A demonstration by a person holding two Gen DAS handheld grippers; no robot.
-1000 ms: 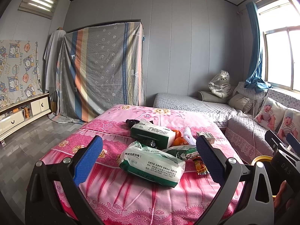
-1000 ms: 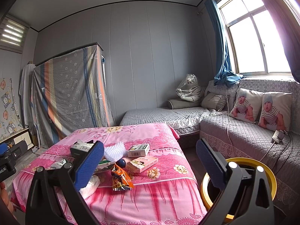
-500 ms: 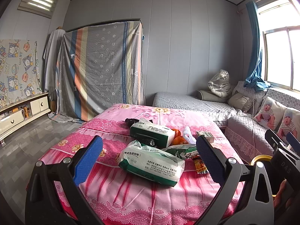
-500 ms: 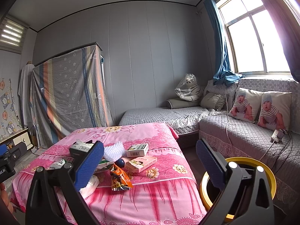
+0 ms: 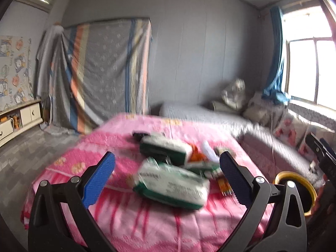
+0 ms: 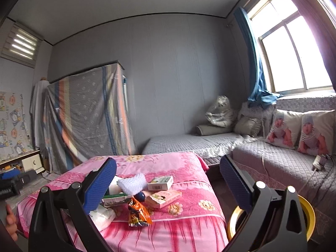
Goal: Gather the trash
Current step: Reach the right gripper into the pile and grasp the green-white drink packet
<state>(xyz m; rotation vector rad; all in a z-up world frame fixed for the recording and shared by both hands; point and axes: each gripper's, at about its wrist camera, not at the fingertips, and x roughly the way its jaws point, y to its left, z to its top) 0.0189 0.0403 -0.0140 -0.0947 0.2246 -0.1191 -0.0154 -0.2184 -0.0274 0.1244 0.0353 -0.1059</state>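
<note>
while both grippers gape, the orange wrapper (image 6: 138, 213) lies lengthwise toward the camera

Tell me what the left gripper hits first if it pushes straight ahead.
Probably the nearer green-and-white tissue pack, lying between the open left gripper fingers' line on the pink bed; blur makes depth uncertain.

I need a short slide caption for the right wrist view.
Open right gripper faces litter on a pink-covered table, yellow-rimmed bin at right.
</note>
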